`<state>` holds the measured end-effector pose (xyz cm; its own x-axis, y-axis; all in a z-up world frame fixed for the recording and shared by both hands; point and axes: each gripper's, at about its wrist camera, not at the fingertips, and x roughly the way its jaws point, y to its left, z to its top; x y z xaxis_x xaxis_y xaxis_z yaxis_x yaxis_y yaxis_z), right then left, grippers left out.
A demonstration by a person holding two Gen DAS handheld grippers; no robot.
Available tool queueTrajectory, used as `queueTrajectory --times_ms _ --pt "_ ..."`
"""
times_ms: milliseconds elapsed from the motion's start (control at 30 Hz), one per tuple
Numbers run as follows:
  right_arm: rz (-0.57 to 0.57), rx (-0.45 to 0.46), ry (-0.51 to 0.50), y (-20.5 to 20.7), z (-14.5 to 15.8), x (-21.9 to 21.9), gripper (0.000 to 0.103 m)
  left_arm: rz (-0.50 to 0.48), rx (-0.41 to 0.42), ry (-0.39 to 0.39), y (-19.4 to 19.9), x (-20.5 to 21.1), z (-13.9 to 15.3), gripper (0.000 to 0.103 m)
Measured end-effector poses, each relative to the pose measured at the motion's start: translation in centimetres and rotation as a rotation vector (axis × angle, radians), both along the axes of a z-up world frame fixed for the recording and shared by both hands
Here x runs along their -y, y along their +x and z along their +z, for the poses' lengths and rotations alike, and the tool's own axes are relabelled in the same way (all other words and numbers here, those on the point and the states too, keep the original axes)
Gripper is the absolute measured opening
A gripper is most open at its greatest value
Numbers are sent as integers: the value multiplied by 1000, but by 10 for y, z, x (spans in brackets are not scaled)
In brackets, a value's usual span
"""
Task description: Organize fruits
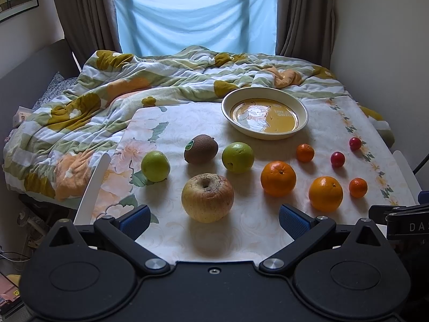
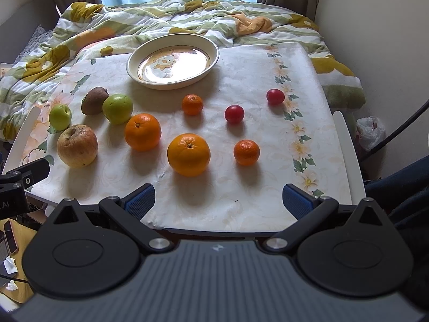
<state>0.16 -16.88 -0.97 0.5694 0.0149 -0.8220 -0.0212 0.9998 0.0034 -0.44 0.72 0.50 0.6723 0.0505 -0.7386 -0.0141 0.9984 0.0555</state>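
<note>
Fruit lies loose on a floral tablecloth (image 1: 252, 230) in front of an empty cream plate (image 1: 303, 107) (image 2: 214, 51). A wrinkled apple (image 1: 207, 197) (image 2: 77, 145) sits just ahead of my open, empty left gripper (image 1: 214, 221). Behind it are a kiwi (image 1: 201, 149), two green apples (image 1: 155, 165) (image 1: 237, 157), two oranges (image 1: 278, 178) (image 1: 325, 193), two mandarins (image 1: 305, 152) (image 1: 358, 187) and two small red fruits (image 1: 337, 158) (image 1: 355, 143). My right gripper (image 2: 218, 201) is open and empty at the table's near edge, behind an orange (image 2: 188, 154).
A rumpled floral quilt (image 1: 107, 94) covers the bed behind the table. Walls stand close on both sides. White chair rails (image 2: 348, 147) flank the table. A phone (image 2: 9, 237) lies low at left.
</note>
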Motion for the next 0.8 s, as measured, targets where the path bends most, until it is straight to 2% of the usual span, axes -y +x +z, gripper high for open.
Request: queueTrajectory --times_ms 433,567,700,800 --pt "26 12 -4 -2 4 1 103 -8 -16 21 4 -6 1 103" --pt "56 2 -2 3 1 -3 103 -10 -26 8 12 -15 -9 103" --pt "72 -7 21 11 -10 -8 103 -22 0 72 19 -19 -22 103" --pt "71 -3 22 19 -21 -11 103 -62 1 75 29 -24 -35 103"
